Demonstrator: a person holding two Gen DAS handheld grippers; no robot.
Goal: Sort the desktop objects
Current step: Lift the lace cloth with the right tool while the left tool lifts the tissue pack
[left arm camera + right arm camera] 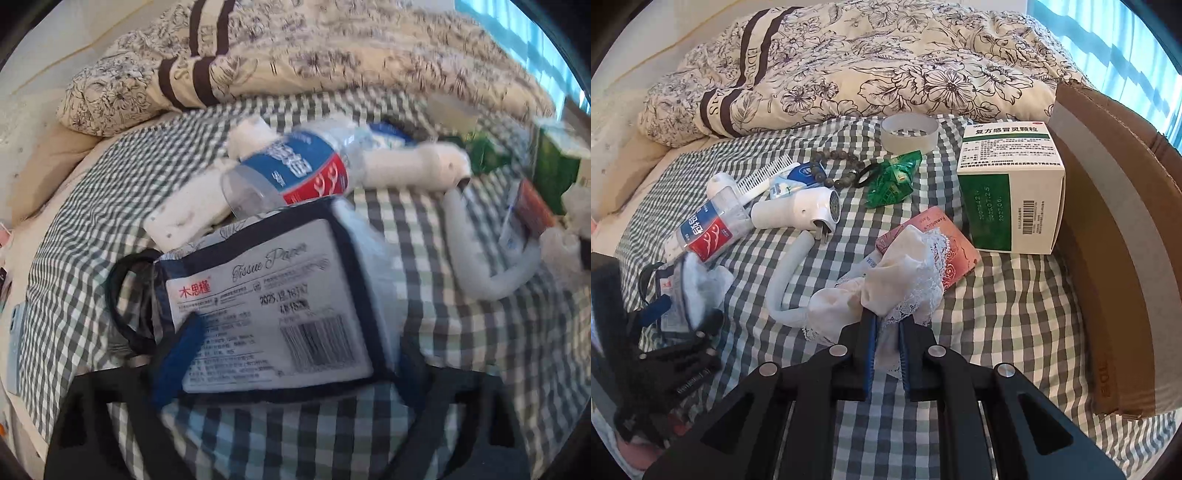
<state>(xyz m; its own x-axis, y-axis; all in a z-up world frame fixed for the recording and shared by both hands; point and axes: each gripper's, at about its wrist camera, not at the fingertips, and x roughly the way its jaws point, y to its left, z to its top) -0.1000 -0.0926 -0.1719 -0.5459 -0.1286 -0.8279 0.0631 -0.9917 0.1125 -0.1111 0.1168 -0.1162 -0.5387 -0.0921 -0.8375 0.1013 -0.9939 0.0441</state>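
right tool [886, 332] pinches lace cloth [905, 273] (nearly closed).

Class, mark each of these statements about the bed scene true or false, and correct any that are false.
1. The right gripper is shut on the white lace cloth. True.
2. The green-and-white medicine box lies flat on its largest face. False: it stands upright beside the cardboard box.
3. The tissue paper pack is held between the left gripper's jaws. True.
4. The water bottle stands upright. False: it lies on its side on the checked sheet.
5. The tape roll sits inside the cardboard box. False: it rests on the sheet near the floral duvet.
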